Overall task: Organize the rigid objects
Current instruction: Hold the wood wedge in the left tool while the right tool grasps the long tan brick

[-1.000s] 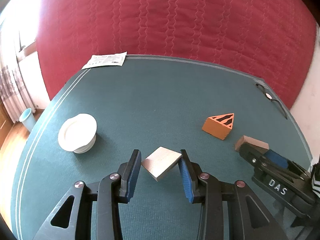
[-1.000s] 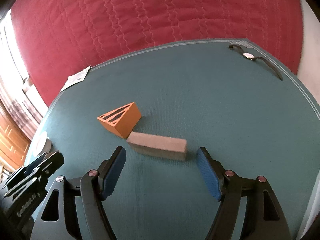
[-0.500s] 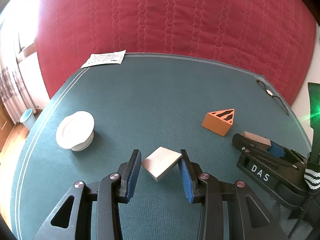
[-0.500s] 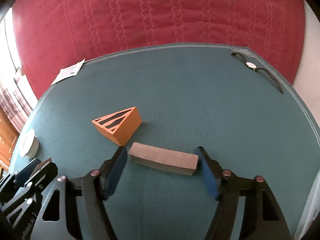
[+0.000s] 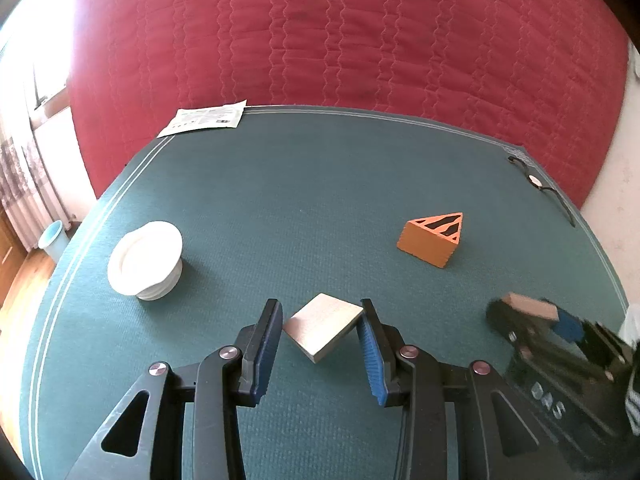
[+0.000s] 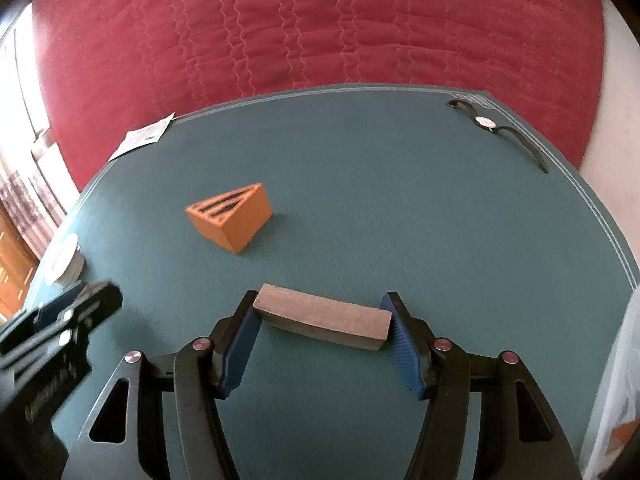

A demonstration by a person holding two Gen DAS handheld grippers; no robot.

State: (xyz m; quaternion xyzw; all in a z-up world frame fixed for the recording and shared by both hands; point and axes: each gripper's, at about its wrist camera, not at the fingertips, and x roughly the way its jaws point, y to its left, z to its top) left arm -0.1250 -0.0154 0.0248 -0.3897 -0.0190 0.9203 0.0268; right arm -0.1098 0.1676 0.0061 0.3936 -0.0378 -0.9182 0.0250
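Note:
My left gripper (image 5: 320, 307) is shut on a pale square wooden block (image 5: 322, 326), with the pads pressing two opposite corners just above the green table (image 5: 280, 200). My right gripper (image 6: 320, 303) is shut on a long grey-brown wooden block (image 6: 324, 320); each pad bears on one end. An orange triangular wedge (image 6: 236, 220) with black slots lies on the table beyond it. In the left wrist view the wedge (image 5: 434, 238) is at the right, and the blurred right gripper (image 5: 532, 314) holds the long block (image 5: 528, 305) at the right edge.
A white stack of dishes (image 5: 146, 258) stands at the table's left. A printed sheet (image 5: 204, 120) lies at the far left corner and a wristwatch (image 6: 488, 124) at the far right. A red quilted cover (image 5: 360, 40) rises behind the table. A blue bin (image 5: 52, 236) is on the floor.
The right gripper moved up to the long block and its jaws closed onto the block's two ends. The left gripper and its square block stayed as they were.

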